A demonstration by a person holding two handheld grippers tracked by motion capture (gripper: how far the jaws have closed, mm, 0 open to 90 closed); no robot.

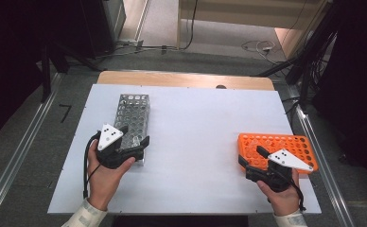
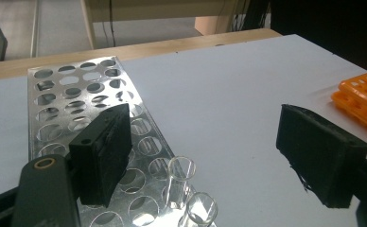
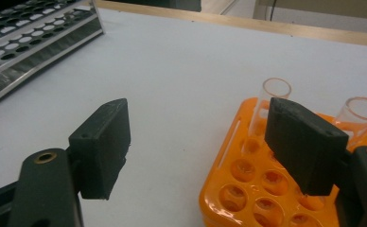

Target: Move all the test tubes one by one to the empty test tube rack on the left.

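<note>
A perforated metal rack (image 1: pixel 132 113) lies at the left of the white tabletop (image 1: pixel 196 123). Two clear glass tubes (image 2: pixel 180 182) (image 2: pixel 200 213) stand in holes at its near end. My left gripper (image 1: pixel 135 135) hovers over that end with its jaws wide apart; the tubes rise between the jaws and neither pad touches them (image 2: pixel 205 127). An orange rack (image 1: pixel 285 144) sits at the right and holds two more clear tubes (image 3: pixel 275 94) (image 3: pixel 359 113). My right gripper (image 1: pixel 251 155) is open at the orange rack's near left corner, its right jaw in front of one tube (image 3: pixel 198 118).
A wooden table edge (image 1: pixel 181 79) runs along the far side of the white top. Metal rails (image 1: pixel 25 146) flank the table on the floor, and cables (image 1: pixel 259 47) lie beyond it. Bare white surface (image 1: pixel 196 142) spans the gap between the two racks.
</note>
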